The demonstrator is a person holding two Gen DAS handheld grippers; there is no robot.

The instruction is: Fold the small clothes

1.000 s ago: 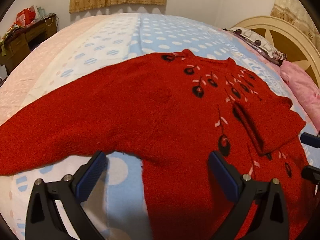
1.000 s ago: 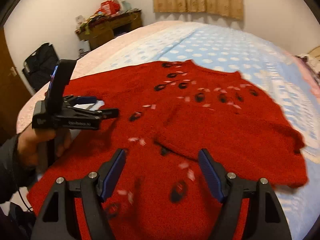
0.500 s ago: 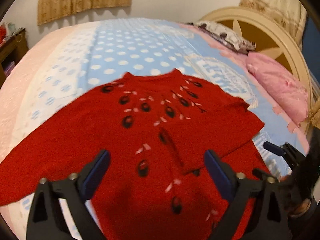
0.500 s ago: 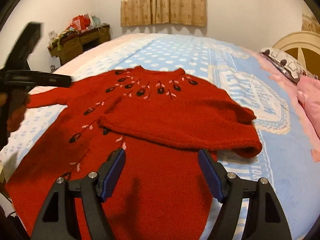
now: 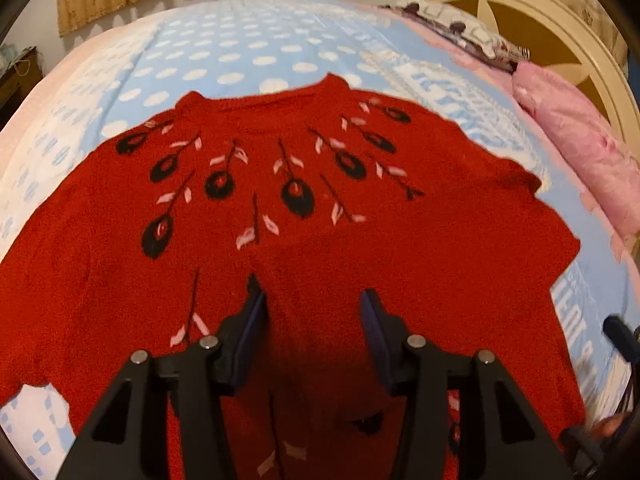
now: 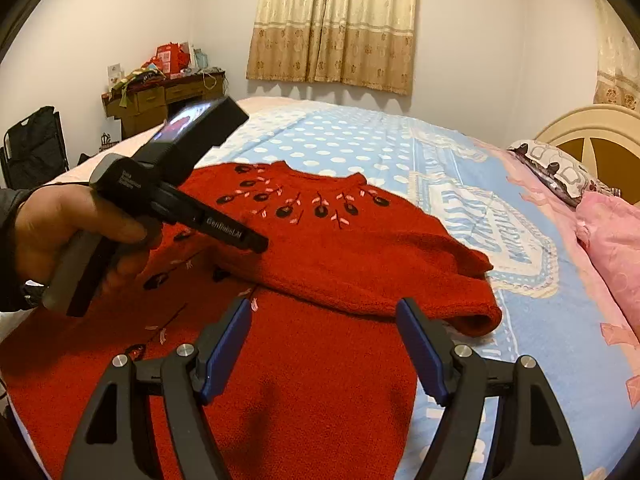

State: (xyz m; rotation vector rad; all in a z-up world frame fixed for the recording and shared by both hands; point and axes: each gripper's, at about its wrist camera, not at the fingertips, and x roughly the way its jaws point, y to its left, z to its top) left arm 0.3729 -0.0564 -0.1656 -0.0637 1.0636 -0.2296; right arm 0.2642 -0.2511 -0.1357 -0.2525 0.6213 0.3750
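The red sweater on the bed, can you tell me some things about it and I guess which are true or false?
1. The red sweater lies on a dotted blue bedsheet. True.
2. One sleeve is folded across its front. True.
3. The right gripper has its jaws shut on the sweater. False: they stand open, holding nothing.
4. The sweater is plain red. False: it has black and pink flower shapes.

A red sweater [image 5: 360, 264] is patterned with black ovals and pink leaves; the bedsheet [image 6: 360, 148] is light blue, dotted white.
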